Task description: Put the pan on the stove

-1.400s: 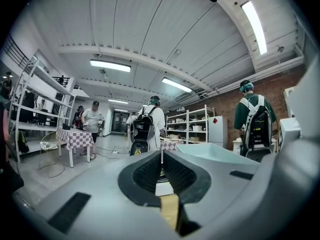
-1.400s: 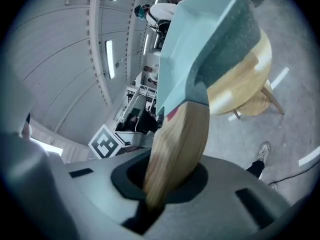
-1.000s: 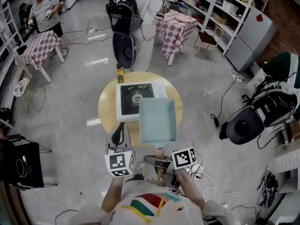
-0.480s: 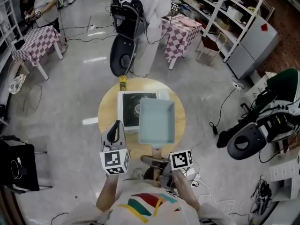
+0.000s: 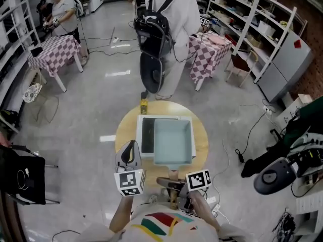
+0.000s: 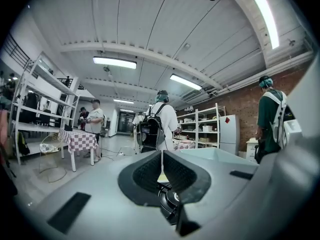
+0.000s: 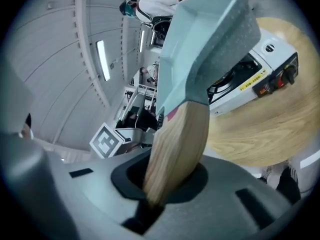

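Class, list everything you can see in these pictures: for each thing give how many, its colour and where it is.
pan: one, pale blue-green with a wooden handle, over the stove
stove: one, white with a black top, on the table
table: one, light wood, round, mid-floor
small yellow thing: one, yellow, at the table's far edge; too small to name
checked tables: two, red and white, back left and back right
shelves: one run, white, along the right
people: several; the nearest in white with a black backpack, beyond the table
left hand-held gripper: one, grey, at the table's near edge, shut, empty
right hand-held gripper: one, grey, shut on the pan's handle
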